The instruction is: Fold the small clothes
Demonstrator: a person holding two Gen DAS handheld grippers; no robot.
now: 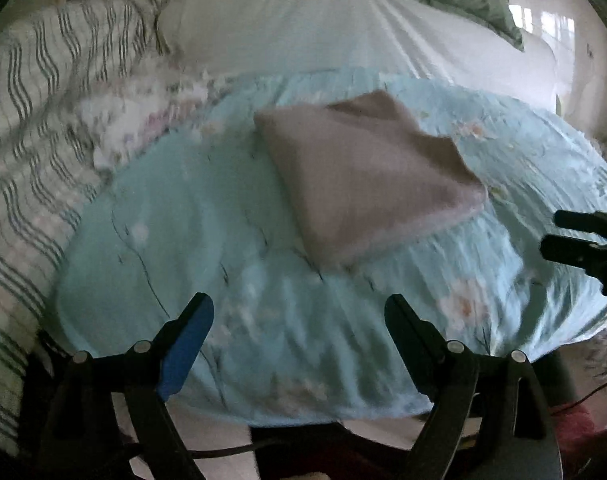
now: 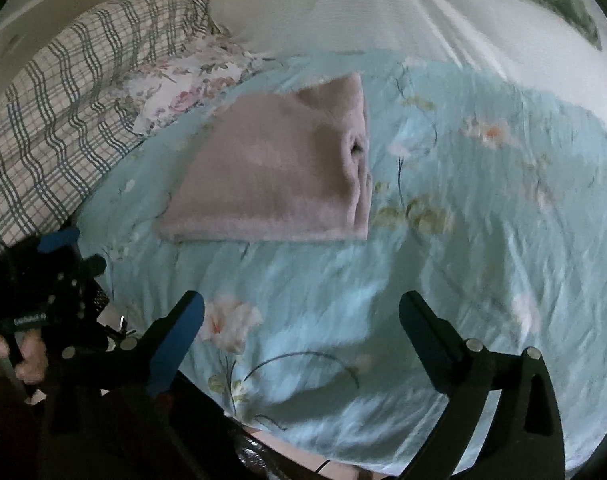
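One folded mauve garment (image 1: 367, 176) lies on the light-blue floral quilt (image 1: 231, 240), toward its far edge — near one checked blanket (image 1: 35, 128) and one floral cloth (image 2: 191, 80). Two grippers — left gripper (image 1: 299, 312) and right gripper (image 2: 301, 312) — both spread wide, gripping nothing, above the quilt's near edge.

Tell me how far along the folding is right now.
Done: the pink garment lies folded into a compact stack on the light blue floral bedspread. In hand: nothing; left claw and right claw are open, clear of it. Left: no other unfolded clothing is visible.
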